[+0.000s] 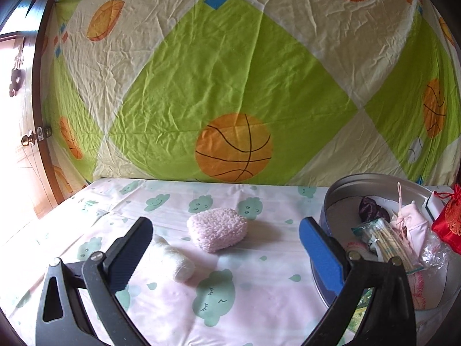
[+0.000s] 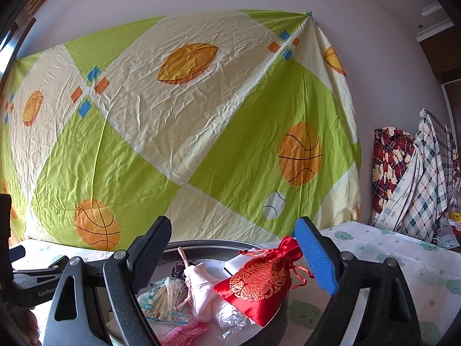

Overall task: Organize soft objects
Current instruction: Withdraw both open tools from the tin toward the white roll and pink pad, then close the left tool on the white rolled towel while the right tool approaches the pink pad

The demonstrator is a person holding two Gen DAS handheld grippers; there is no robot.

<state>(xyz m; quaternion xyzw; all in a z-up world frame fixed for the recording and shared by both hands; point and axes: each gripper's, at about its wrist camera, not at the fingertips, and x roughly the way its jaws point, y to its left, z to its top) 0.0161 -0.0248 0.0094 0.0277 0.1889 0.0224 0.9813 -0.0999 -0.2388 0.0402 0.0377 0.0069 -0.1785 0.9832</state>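
Note:
A fluffy pink pad [image 1: 217, 229] lies on the cloud-print sheet, ahead of my left gripper [image 1: 225, 225], which stands open with nothing pressed between its pads. A white soft roll [image 1: 174, 259] rests against the inner side of its black finger [image 1: 135, 250]. To the right stands a round metal tin [image 1: 371, 180] holding a purple pouch [image 1: 371, 207], a pink pouch [image 1: 409, 225] and a pack of cotton swabs [image 1: 383, 239]. My right gripper [image 2: 233, 223] hangs open over the tin [image 2: 207, 243]. A red embroidered pouch [image 2: 259, 282] lies on the tin's near rim below the fingers.
A green and cream sheet with basketballs [image 1: 233, 147] hangs behind the bed. A wooden door with a brass knob [image 1: 27, 139] is at the far left. Folded plaid cloths [image 2: 415, 178] are stacked at the right. The left gripper's body [image 2: 31, 282] shows beside the tin.

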